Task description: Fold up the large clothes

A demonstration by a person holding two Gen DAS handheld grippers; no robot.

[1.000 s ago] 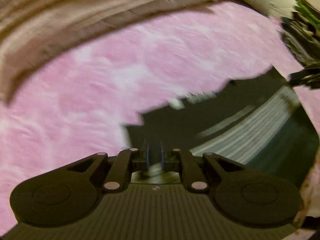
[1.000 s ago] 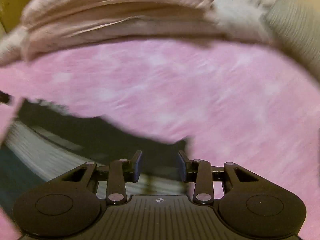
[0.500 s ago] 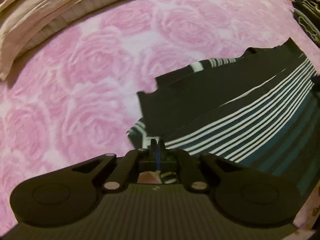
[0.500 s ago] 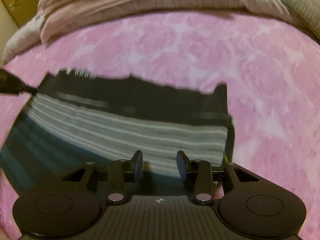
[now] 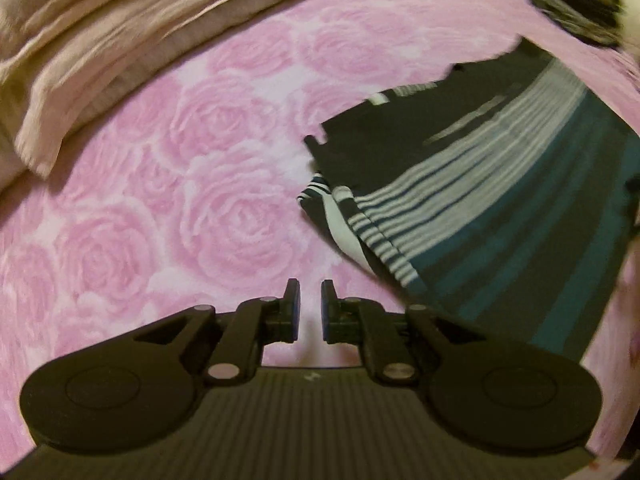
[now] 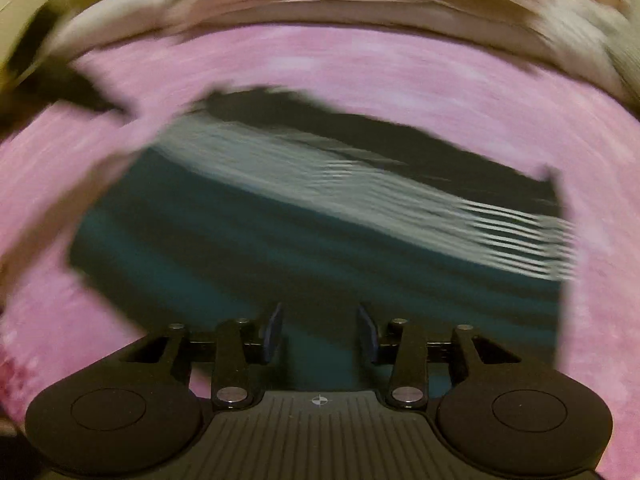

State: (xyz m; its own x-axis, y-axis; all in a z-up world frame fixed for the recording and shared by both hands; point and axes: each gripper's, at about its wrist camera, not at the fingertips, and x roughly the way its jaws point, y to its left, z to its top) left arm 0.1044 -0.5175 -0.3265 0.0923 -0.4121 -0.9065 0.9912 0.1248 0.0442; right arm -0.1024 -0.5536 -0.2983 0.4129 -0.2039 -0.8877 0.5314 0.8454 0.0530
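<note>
Left hand-held gripper [image 5: 311, 304] released, empty; folded black-teal-white striped garment [image 5: 500, 208] lay front-right of it. Right hand-held gripper [image 6: 320, 330] spread wide over it (blurry).

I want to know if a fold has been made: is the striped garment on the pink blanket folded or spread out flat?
Folded. The striped garment lies doubled on the pink blanket, with a second striped layer poking out underneath at its near corner.

- Left gripper [image 5: 310, 304]: matte black, ribbed body, two round side discs, silver pivot screws, blue-faced pads [image 5: 295, 312].
- Right gripper [image 6: 320, 332]: same build; small crosshair mark noted.
</note>
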